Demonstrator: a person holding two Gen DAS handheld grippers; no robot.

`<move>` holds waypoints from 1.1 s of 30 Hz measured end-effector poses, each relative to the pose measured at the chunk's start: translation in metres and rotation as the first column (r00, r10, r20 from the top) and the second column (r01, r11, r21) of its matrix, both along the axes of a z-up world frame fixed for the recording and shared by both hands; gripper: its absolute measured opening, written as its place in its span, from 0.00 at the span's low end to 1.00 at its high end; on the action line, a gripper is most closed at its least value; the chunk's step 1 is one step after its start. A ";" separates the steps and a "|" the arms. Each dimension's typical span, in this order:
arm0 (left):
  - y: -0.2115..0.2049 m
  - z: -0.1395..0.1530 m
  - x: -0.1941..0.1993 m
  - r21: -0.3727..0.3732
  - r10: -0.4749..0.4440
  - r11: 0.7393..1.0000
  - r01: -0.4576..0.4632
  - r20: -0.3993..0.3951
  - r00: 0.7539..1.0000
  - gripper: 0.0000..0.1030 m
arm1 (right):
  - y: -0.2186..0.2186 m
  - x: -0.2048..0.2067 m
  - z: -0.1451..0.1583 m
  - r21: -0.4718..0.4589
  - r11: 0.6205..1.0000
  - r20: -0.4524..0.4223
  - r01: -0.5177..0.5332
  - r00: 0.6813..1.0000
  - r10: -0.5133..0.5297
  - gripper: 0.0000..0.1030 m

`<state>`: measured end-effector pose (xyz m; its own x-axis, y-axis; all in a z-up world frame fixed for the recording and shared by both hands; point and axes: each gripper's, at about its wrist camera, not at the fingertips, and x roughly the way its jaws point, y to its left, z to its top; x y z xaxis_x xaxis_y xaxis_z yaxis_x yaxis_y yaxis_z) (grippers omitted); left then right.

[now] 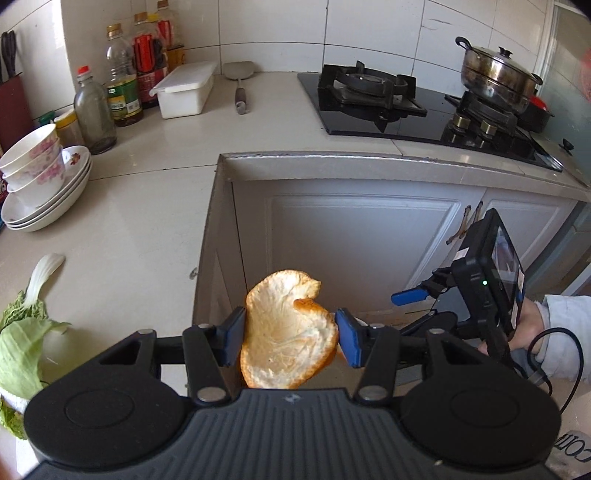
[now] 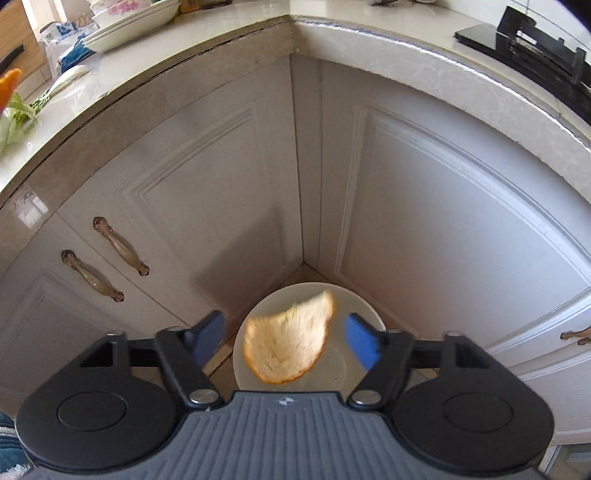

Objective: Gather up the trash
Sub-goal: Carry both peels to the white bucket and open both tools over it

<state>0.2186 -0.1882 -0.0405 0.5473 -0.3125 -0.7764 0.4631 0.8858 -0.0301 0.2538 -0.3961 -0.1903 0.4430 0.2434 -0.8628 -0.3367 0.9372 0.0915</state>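
My fingers (image 1: 349,341) wore blue pads on black frames. The peel (image 1: 288,332) between my left ones showed creamy white pith with an orange rim; the second peel (image 2: 290,341) looked the same, over a white bin (image 2: 354,306). The worktop (image 1: 147,206) was pale cream, the cupboard doors (image 2: 443,206) white. The bowls (image 1: 35,162) carried pink flowers, the cabbage leaf (image 1: 18,350) was green, the hob (image 1: 369,107) black.

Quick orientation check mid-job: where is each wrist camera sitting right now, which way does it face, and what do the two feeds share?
Left wrist: on the left gripper, above the counter's edge, facing the stove corner; it grips an orange peel; the other hand shows.
Right wrist: on the right gripper, aimed down the cabinet corner at a white bin; jaws apart, a second peel blurred between them.
Shared: stacked dishes, cabbage.
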 end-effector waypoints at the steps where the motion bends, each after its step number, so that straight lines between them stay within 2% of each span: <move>1: -0.004 -0.002 0.002 0.003 -0.011 1.000 0.011 -0.003 1.000 0.50 | -0.002 -0.001 0.004 0.009 1.000 0.011 0.007 1.000 -0.007 0.92; 9: -0.034 -0.022 0.018 0.004 -0.081 0.997 0.081 -0.034 0.996 0.50 | -0.018 -0.018 0.029 0.038 0.997 0.063 0.073 0.995 -0.075 1.00; 24: -0.102 -0.098 0.041 0.026 -0.183 0.982 0.188 -0.138 0.973 0.50 | -0.048 -0.075 0.065 -0.025 0.979 0.146 0.202 0.970 -0.196 1.00; 27: -0.112 -0.110 0.046 0.031 -0.198 0.978 0.204 -0.151 0.969 0.57 | -0.056 -0.083 0.069 -0.035 0.970 0.160 0.240 0.960 -0.231 1.00; 31: -0.122 -0.116 0.049 0.041 -0.203 0.977 0.210 -0.120 0.972 0.83 | -0.065 -0.093 0.077 -0.033 0.955 0.181 0.294 0.942 -0.284 1.00; 33: -0.125 -0.113 0.049 0.037 -0.212 0.976 0.217 -0.103 0.972 0.83 | -0.068 -0.096 0.079 -0.032 0.950 0.188 0.312 0.935 -0.301 1.00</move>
<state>0.2679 -0.3131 -0.1535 0.3924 -0.3758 -0.8395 0.6392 0.7677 -0.0448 0.1582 -0.4644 -0.1113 0.6361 0.0212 -0.7713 -0.0377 0.9993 -0.0037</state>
